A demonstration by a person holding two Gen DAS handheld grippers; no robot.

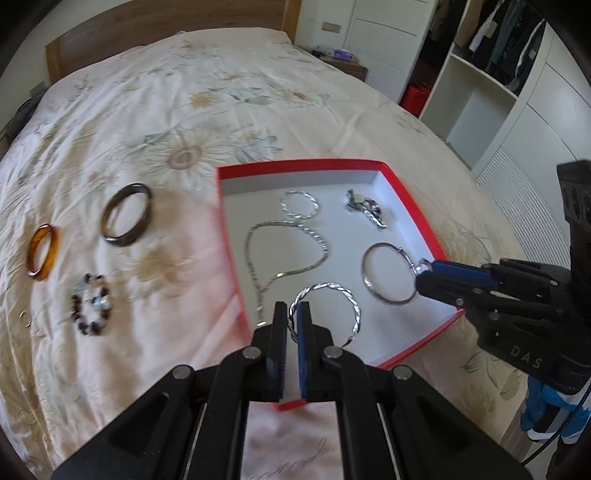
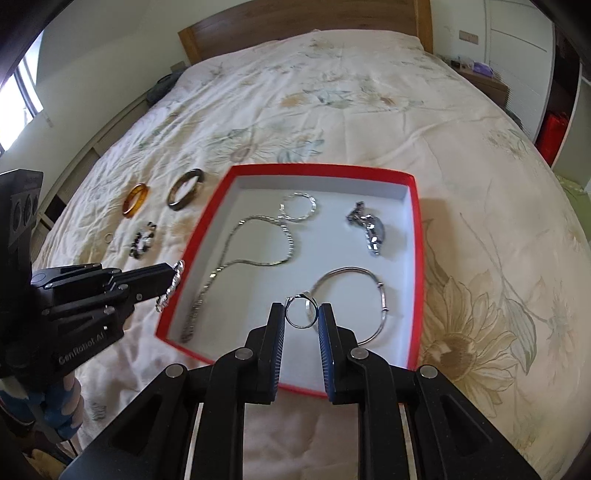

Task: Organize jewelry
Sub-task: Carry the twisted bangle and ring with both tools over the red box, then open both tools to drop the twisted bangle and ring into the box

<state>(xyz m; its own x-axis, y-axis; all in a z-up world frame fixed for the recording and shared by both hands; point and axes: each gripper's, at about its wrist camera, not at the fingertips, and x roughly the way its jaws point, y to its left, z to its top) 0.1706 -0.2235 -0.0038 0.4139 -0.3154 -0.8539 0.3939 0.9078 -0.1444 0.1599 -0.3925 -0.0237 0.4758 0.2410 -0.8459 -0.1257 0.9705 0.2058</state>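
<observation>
A red box (image 1: pixel 229 206) with a white floor lies on the bed; it also shows in the right wrist view (image 2: pixel 415 236). My left gripper (image 1: pixel 294 314) is shut on a twisted silver bangle (image 1: pixel 332 306) over the box's near left edge; the bangle also shows in the right wrist view (image 2: pixel 170 286). My right gripper (image 2: pixel 301 313) is shut on a small silver ring (image 2: pixel 301 313) above the box floor, next to a thin silver bangle (image 2: pixel 354 299). In the box lie a silver chain (image 1: pixel 284 254), a twisted hoop (image 1: pixel 299 203) and a watch (image 1: pixel 367 208).
On the floral bedcover left of the box lie a dark bangle (image 1: pixel 127 216), an amber bangle (image 1: pixel 42 253), a beaded bracelet (image 1: pixel 90 304) and a tiny ring (image 1: pixel 25 318). A wardrobe and shelves (image 1: pixel 491 66) stand to the right, a wooden headboard (image 2: pixel 295 26) at the far end.
</observation>
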